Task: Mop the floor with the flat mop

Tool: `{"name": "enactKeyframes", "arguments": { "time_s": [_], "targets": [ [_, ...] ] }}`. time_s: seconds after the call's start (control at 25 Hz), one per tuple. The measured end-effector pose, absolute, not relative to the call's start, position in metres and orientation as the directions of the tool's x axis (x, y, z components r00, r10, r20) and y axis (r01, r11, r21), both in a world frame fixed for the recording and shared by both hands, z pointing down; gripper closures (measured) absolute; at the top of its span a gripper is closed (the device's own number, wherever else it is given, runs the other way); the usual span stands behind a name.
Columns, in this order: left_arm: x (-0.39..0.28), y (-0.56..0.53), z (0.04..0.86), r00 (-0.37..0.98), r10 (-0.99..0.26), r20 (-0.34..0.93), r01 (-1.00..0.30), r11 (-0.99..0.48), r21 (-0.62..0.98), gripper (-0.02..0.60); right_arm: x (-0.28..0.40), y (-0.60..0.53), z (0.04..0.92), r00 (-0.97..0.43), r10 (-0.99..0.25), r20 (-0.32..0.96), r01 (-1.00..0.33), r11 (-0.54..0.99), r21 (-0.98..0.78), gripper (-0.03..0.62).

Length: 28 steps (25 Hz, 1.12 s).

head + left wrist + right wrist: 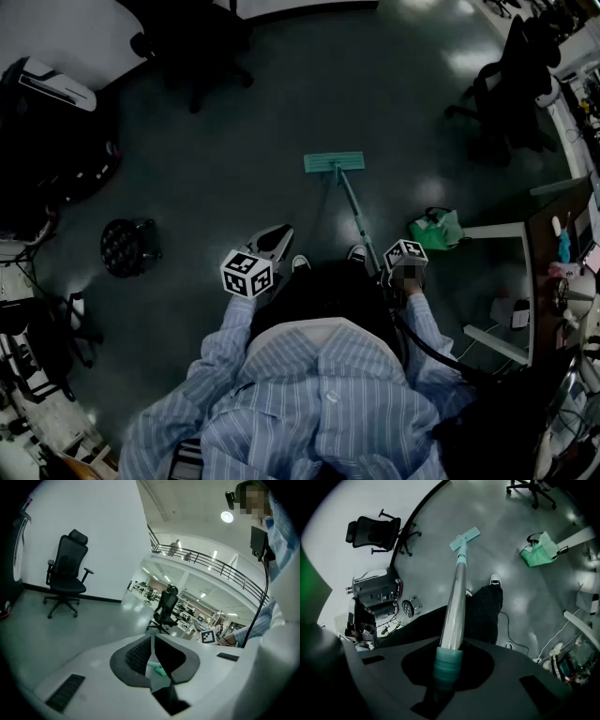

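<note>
The flat mop lies out in front of my feet, its teal head [334, 162] flat on the dark floor and its pole [356, 216] slanting back to my right side. My right gripper [389, 267] is shut on the top of the pole. In the right gripper view the teal grip [449, 665] sits between the jaws of the right gripper [449, 667], with the silver pole [457, 597] running down to the mop head [464, 537]. My left gripper [278, 234] hangs left of the pole, apart from it. In its own view the left gripper [153, 651] is shut on nothing.
Black office chairs stand at the back left [197, 47] and back right [511, 84]. A green bag [436, 228] lies right of the pole beside a white desk frame [492, 231]. A round black object [127, 246] sits on the floor at left. Cluttered equipment lines the left edge.
</note>
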<state>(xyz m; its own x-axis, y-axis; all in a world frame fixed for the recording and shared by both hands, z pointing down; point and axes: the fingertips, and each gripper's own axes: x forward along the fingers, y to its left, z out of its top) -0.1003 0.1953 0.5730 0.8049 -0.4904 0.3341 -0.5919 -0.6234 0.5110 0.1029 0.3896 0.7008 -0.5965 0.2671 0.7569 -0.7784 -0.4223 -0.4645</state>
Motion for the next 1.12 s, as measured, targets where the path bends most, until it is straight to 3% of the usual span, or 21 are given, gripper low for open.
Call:
{"name": "enactKeyframes", "arguments": {
  "time_s": [1.12],
  "targets": [
    [-0.116,0.188,0.579,0.785,-0.491,0.376,-0.619,-0.612,0.493,0.557,0.081,0.329,0.688,-0.651,0.202,0.732,-0.711,-0.499,-0.495,0.560]
  ]
}}
